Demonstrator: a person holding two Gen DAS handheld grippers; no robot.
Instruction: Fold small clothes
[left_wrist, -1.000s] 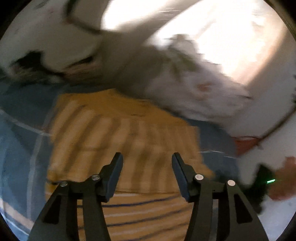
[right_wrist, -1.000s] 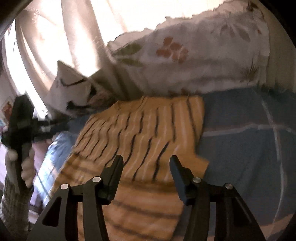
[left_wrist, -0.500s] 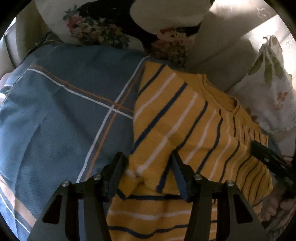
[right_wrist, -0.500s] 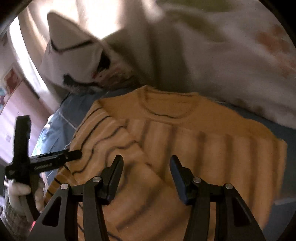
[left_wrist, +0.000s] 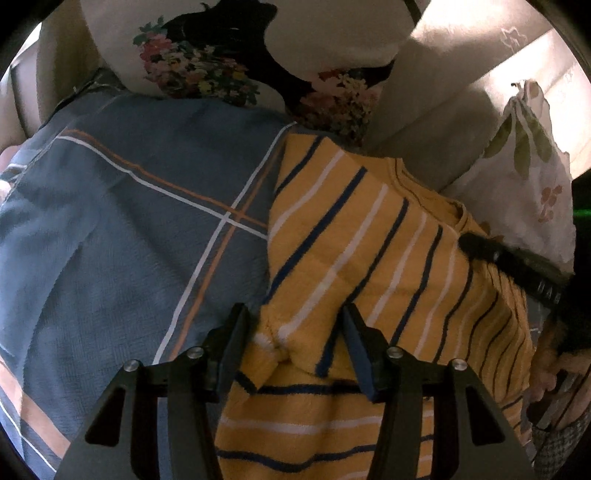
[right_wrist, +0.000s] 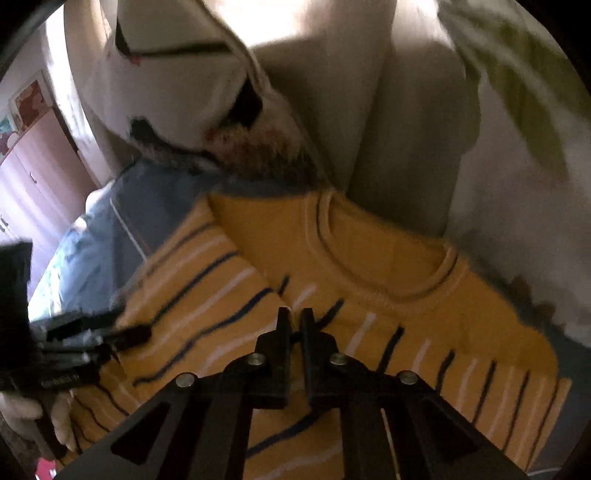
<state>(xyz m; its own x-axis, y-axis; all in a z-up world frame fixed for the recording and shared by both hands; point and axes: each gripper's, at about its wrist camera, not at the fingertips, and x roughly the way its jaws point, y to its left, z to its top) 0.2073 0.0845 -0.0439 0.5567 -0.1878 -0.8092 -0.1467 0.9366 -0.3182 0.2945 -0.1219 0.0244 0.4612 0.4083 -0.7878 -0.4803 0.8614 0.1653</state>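
1. The right gripper (right_wrist: 294, 325) has its fingers pressed almost together, pinching a fold of the yellow knitted sweater with navy and white stripes (right_wrist: 369, 273) just below its round neckline; half a second ago those fingers were spread wide above the sweater.
2. The left gripper (left_wrist: 293, 339) has its fingers spread, straddling the cuff end of the sweater's sleeve (left_wrist: 288, 332), which lies folded across the sweater's body. The spread is the same as half a second ago, and the view has hardly shifted.
3. In the left wrist view, the right gripper's black fingers (left_wrist: 491, 254) reach onto the sweater's far side near the collar, closer to the neckline than before.
4. In the right wrist view, the left gripper (right_wrist: 92, 336) shows at the sweater's left edge, blurred, held by a pale-gloved hand (right_wrist: 22, 406).
5. The sweater lies flat on the bed's blue-grey checked sheet with white and orange lines (left_wrist: 129, 229), which extends to the sweater's left.
6. Beyond the sweater's collar lie a white pillow with a black-and-flower print (left_wrist: 207, 66) and a white pillow with green leaves (left_wrist: 528, 177).
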